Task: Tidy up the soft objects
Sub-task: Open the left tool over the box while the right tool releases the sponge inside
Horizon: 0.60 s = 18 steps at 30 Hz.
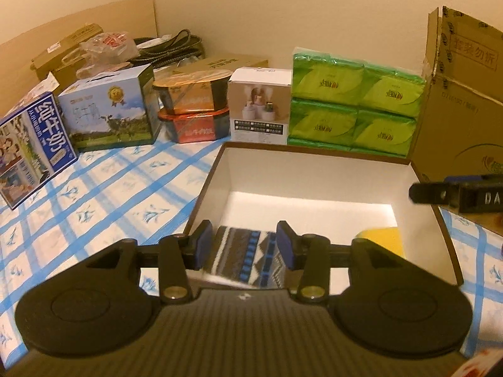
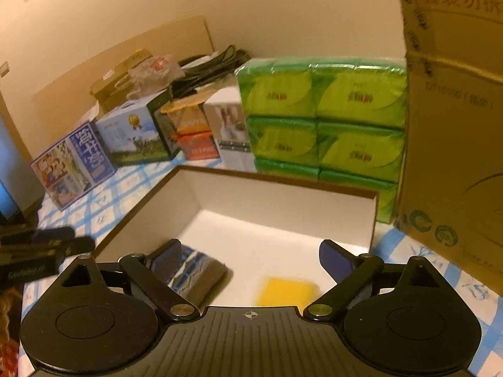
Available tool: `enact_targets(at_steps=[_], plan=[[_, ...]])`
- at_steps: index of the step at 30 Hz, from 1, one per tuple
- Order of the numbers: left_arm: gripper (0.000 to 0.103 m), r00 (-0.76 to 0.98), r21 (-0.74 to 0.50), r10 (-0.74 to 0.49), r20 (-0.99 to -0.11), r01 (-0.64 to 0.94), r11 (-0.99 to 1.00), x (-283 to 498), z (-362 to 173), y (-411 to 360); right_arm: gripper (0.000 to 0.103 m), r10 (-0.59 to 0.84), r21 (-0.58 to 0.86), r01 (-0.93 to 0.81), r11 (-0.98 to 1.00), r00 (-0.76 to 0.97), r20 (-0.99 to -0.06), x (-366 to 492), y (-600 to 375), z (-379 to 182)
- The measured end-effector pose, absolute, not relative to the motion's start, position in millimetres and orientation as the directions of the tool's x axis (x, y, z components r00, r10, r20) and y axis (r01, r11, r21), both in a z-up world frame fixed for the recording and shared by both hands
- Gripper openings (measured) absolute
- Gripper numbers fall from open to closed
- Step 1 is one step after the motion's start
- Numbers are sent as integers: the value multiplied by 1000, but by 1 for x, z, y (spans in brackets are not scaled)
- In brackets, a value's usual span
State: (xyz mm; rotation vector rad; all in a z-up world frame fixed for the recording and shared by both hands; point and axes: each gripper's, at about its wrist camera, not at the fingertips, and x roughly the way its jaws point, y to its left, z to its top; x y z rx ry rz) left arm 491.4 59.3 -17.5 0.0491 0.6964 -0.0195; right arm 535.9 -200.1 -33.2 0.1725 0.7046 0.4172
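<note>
A shallow box with a white inside and a brown rim (image 1: 314, 152) (image 2: 283, 185) stands on the checked cloth. On its floor lie a folded grey, white and blue patterned cloth (image 1: 248, 262) (image 2: 201, 275) and a yellow sponge-like pad (image 1: 382, 238) (image 2: 286, 290). My left gripper (image 1: 242, 245) hovers over the box's near edge, open, with the patterned cloth seen between its blue pads but not pressed. My right gripper (image 2: 251, 259) stands wide open above the box, with nothing in it. Each gripper shows at the edge of the other's view.
Behind the box stand stacked green tissue packs (image 1: 355, 100) (image 2: 320, 116), a tall cardboard carton (image 1: 462, 103) (image 2: 452, 125) at the right, a small white box (image 1: 259, 110), two food tubs (image 1: 191, 110) and milk cartons (image 1: 110, 110) at the left.
</note>
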Motion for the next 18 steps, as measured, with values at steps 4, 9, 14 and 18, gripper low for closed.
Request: enact_targets(at_steps=[4,9,14,18], plan=[[49,766,39,1,-643,31,999,467,-12,66,94,428,283,-321,904,692,-581,518,-204,-26],[50,759,29,0,-651,25,999,432,-5,73,94,443,290,-336,896,692,-570,484,-212,-19],[50,756,21,-1,-654,19,1000,396,4,78,94,447,282,-347,894,697,-561,447,-217,-12],[50,755,11,-3,-655,14,1000,366,10,80,94,459,291,-355,888,698,-550,414,-224,-9]])
